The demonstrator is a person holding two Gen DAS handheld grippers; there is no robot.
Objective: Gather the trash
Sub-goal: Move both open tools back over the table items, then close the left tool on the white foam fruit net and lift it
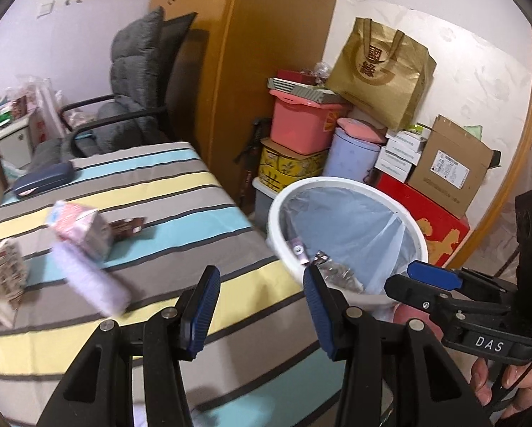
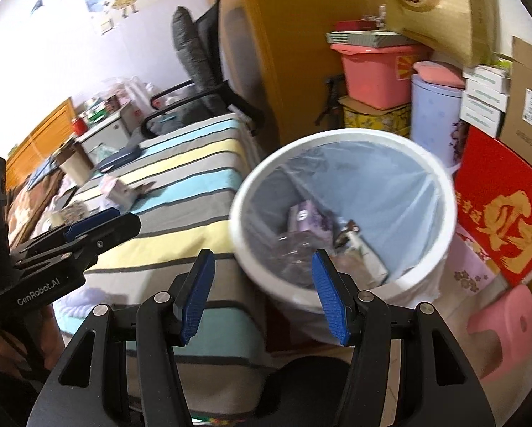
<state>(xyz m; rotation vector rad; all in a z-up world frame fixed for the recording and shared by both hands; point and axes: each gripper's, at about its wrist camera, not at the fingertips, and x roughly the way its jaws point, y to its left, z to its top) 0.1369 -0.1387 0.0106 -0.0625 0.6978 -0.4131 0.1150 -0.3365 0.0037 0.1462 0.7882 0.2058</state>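
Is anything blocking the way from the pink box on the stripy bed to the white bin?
Nothing visible does. The pink box lies on the bed, and only bare striped cover runs to the white bin, whose top is open.

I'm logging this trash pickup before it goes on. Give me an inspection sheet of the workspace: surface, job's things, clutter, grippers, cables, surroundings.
Surface: striped cloth over a table.
Job's things: white bin with a clear liner beside the table, wrappers already inside; pink carton, brown wrapper, purple packet and printed packet on the cloth.
Clutter: dark blue case at the far end.
Grippers: left gripper open, empty; right gripper open, empty, by the bin.
Cables: thin cord near the hand, blurred.
Surroundings: grey chair, stacked boxes, pink stool.
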